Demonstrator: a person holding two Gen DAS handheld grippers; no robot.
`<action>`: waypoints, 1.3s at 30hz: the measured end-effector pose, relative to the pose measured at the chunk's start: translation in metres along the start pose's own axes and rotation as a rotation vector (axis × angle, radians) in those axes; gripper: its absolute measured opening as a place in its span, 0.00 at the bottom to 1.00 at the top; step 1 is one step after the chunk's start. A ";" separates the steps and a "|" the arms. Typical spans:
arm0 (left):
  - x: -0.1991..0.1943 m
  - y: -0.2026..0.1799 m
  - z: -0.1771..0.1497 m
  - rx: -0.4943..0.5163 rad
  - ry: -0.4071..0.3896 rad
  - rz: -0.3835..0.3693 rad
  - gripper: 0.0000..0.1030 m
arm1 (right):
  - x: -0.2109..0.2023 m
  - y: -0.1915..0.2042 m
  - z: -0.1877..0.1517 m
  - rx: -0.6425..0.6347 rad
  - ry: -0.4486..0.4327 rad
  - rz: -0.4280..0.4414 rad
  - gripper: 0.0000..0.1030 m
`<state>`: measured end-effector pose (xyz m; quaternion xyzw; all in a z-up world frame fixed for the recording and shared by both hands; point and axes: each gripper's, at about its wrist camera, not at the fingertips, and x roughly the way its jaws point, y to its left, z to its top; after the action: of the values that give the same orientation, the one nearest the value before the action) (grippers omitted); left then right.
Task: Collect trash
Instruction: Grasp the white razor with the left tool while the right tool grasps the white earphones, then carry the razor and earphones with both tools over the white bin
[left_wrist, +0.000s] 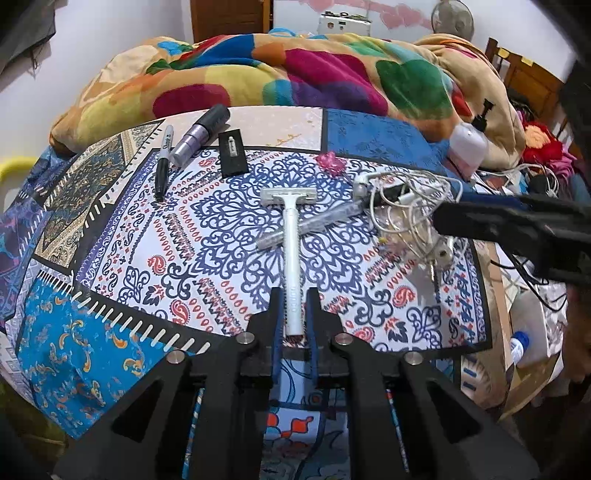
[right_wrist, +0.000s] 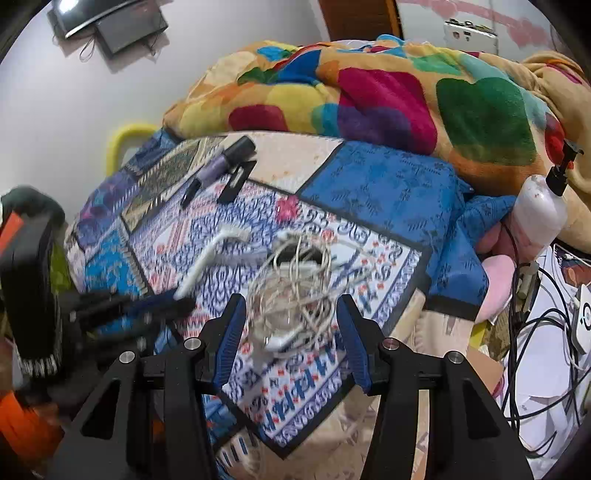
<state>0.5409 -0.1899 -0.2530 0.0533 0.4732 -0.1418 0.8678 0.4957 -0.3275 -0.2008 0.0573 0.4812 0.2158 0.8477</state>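
A white razor lies on the patterned bedspread, its handle end between the fingers of my left gripper, which close in on the handle; it also shows in the right wrist view. A clear pen lies crossed under the razor. A tangle of white cables with clear plastic wrap lies between the wide-open fingers of my right gripper. The tangle shows in the left wrist view, with my right gripper beside it.
A black marker, a purple tube, a black card and a pink flower clip lie further back. A colourful blanket is heaped behind. A pump bottle and dark cables are to the right.
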 end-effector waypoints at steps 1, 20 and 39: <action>0.000 0.000 0.000 -0.002 0.003 -0.007 0.18 | 0.004 0.001 0.003 0.005 0.012 -0.003 0.46; 0.015 0.003 0.021 -0.019 -0.033 0.032 0.08 | -0.029 0.030 0.031 -0.061 -0.112 0.044 0.07; -0.082 0.027 -0.006 -0.095 -0.142 0.030 0.08 | -0.065 0.055 0.033 -0.096 -0.160 0.007 0.07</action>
<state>0.5017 -0.1463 -0.1888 0.0089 0.4159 -0.1096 0.9027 0.4773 -0.3017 -0.1151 0.0353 0.4008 0.2364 0.8845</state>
